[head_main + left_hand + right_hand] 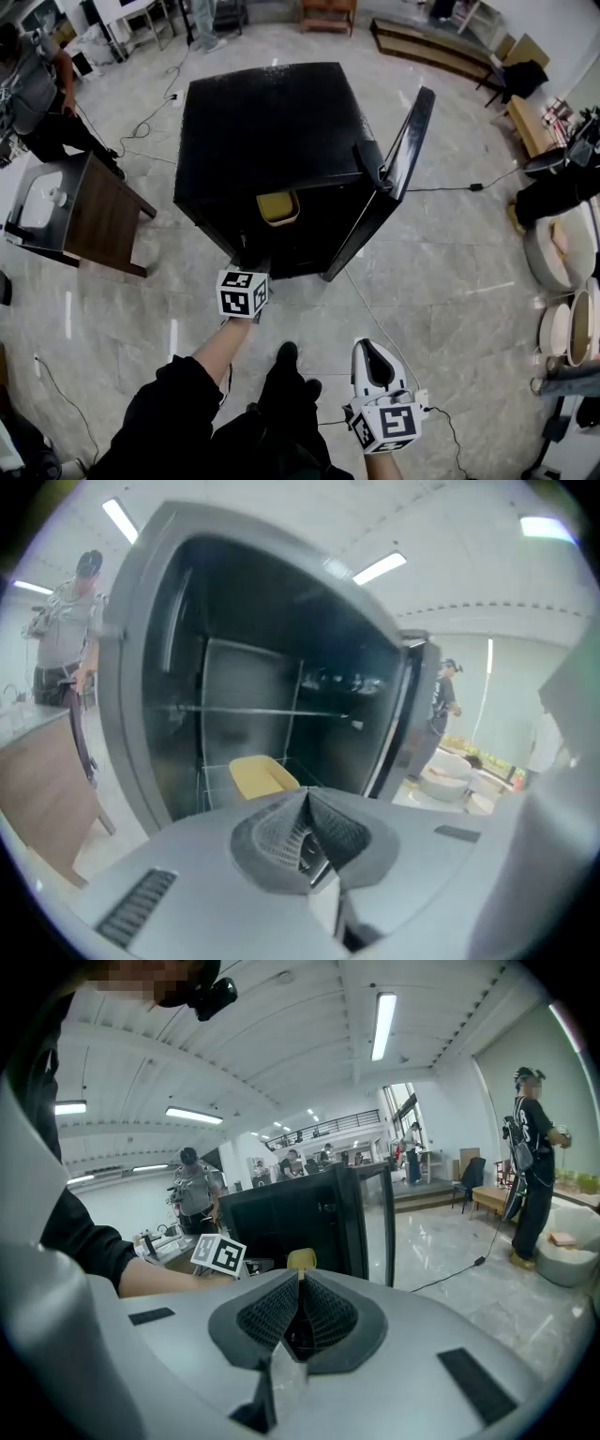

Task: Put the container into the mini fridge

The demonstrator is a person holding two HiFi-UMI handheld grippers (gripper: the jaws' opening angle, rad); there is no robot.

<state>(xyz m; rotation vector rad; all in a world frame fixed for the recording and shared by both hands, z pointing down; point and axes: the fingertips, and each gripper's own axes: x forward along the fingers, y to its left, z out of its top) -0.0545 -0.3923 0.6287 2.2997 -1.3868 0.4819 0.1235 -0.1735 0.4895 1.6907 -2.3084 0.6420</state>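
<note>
Inside mini fridge (272, 131), container (278, 208) sits far forward; I fear door (403, 159) clipping it; left gripper (307, 799), right gripper (298, 1283) closed, empty.

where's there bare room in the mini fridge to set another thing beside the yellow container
Bare shelf seems to lie right of the yellow container, up to the door-side wall of the mini fridge, and the space above the wire rack looks empty. Crowded: the opening's front, where the shut left gripper hovers.
</note>
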